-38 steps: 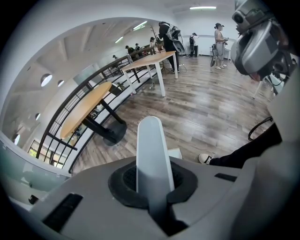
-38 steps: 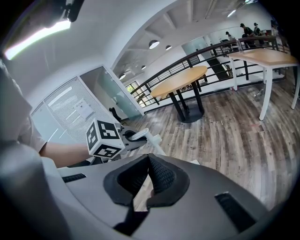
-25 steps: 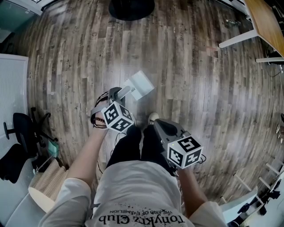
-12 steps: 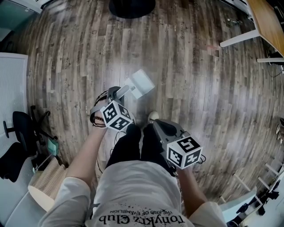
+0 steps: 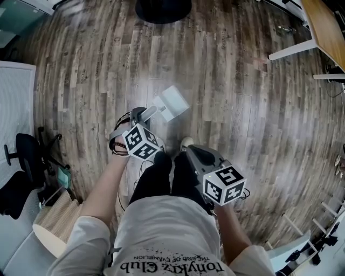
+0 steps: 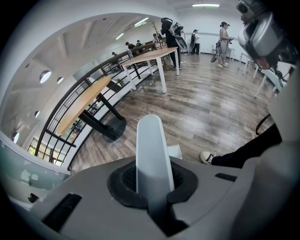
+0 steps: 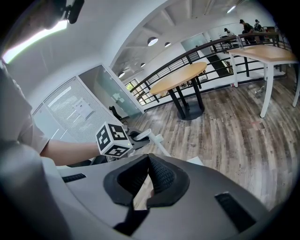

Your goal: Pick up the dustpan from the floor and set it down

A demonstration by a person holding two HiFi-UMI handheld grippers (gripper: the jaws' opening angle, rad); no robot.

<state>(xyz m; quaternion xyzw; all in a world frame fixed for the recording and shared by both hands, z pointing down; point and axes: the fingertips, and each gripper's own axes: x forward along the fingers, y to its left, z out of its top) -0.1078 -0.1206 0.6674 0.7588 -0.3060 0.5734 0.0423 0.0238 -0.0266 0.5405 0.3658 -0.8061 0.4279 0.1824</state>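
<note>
The white dustpan (image 5: 173,102) hangs over the wooden floor in front of the person's feet, its handle running back into my left gripper (image 5: 142,113). That gripper is shut on the handle. In the left gripper view the white dustpan handle (image 6: 152,150) stands straight out between the black pads, and a corner of the pan (image 6: 176,151) shows behind it. My right gripper (image 5: 190,151) stays by the right leg, shut with nothing in it. The right gripper view shows its black pads (image 7: 159,176) meeting, and beyond them the left gripper's marker cube (image 7: 112,139) and the dustpan handle (image 7: 157,142).
A round black table base (image 5: 161,8) stands at the far edge, and white table legs (image 5: 291,47) at the upper right. A black office chair (image 5: 24,161) and a woven basket (image 5: 54,223) are at the left. The person's white shoe (image 5: 186,142) is beside the dustpan.
</note>
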